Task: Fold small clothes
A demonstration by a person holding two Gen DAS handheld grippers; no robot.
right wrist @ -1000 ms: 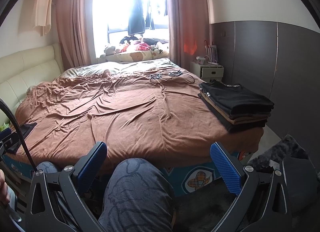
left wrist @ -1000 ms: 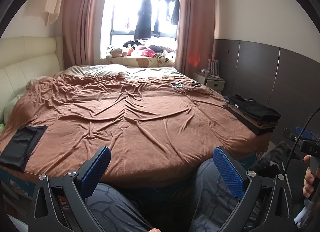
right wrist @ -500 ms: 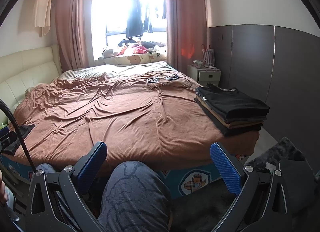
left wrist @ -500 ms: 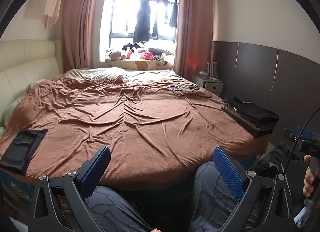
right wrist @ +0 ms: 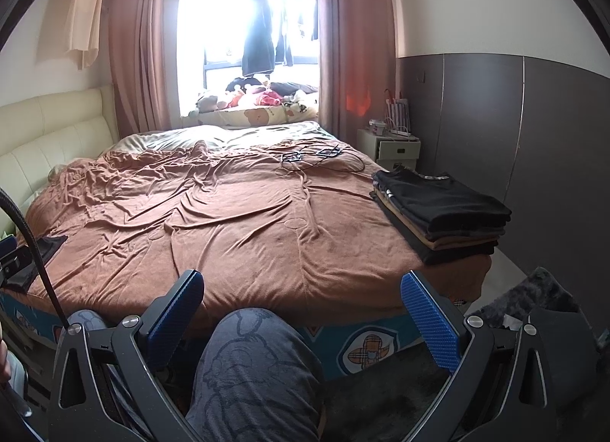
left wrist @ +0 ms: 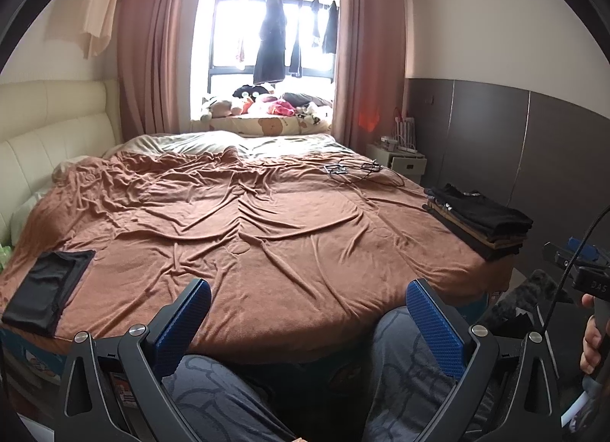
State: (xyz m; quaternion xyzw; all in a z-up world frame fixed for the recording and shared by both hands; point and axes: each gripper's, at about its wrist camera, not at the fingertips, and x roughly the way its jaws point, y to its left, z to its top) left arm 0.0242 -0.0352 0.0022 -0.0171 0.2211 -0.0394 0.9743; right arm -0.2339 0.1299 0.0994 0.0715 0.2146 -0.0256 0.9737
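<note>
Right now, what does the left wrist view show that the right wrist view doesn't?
Only the left wrist view shows the whole flat black garment at the bed's near left corner. Only the right wrist view shows the patterned bed base and the striped bag. Both share the brown blanket, the folded stack, and open, empty fingers.

Daylight floods from the tall curtained window (right wrist: 249, 34), blown out to white glare; hanging clothes silhouetted. Fisheye bends edges; corners vignette black. Focus sharp.
</note>
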